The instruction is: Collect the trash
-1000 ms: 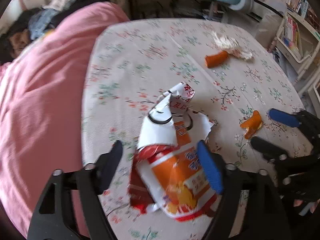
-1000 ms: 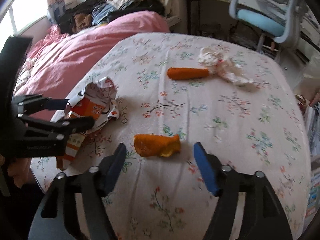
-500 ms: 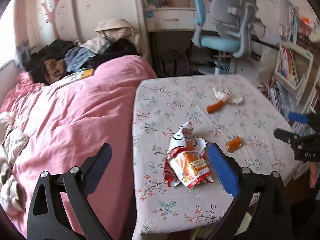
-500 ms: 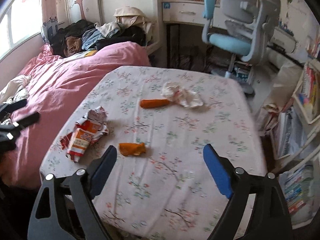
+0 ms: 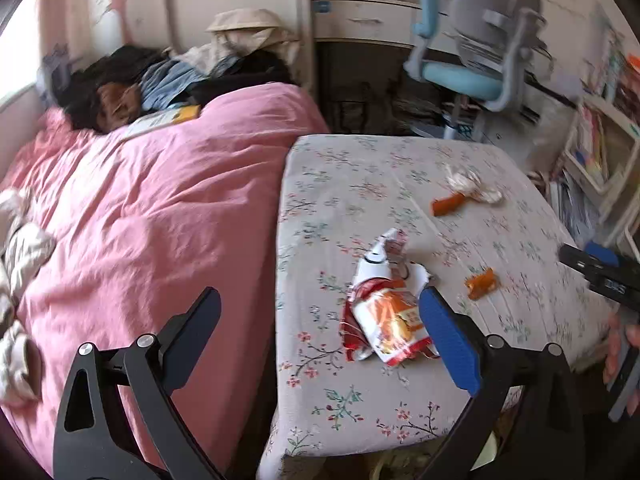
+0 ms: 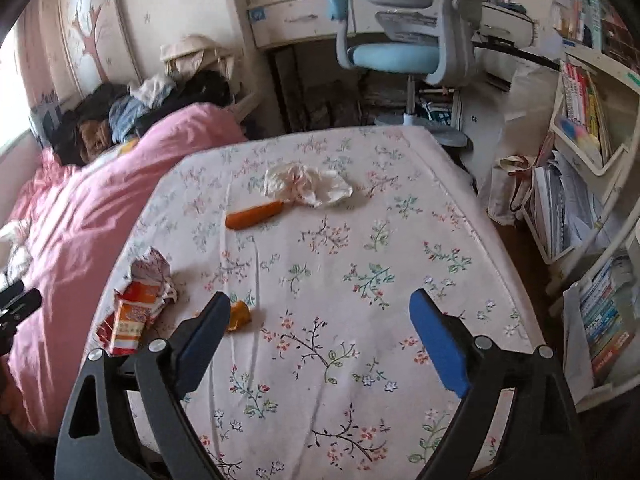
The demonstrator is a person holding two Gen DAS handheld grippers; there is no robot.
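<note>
Four bits of trash lie on the floral tablecloth [image 6: 360,264]. A torn orange and white snack wrapper [image 5: 386,312] [image 6: 136,308] lies near the table's left edge. A small orange peel [image 5: 482,283] [image 6: 239,316] sits to its right. Further back are a long orange piece [image 5: 448,204] [image 6: 254,216] and a crumpled white tissue [image 5: 472,186] [image 6: 308,184]. My left gripper [image 5: 320,332] hangs open above the table's near left edge, nothing between its fingers. My right gripper [image 6: 320,332] is open over the table's front, empty; its left finger overlaps the peel.
A pink duvet [image 5: 152,216] with piled clothes [image 5: 160,76] borders the table's left side. A blue and grey desk chair [image 6: 392,48] stands behind the table, a white bookshelf [image 6: 592,168] to the right. The right gripper's body [image 5: 604,276] shows at the left view's right edge.
Both grippers have pulled back and up from the table, away from the wrapper and the peel, so the whole table now shows. Both sets of jaws have opened wider.
</note>
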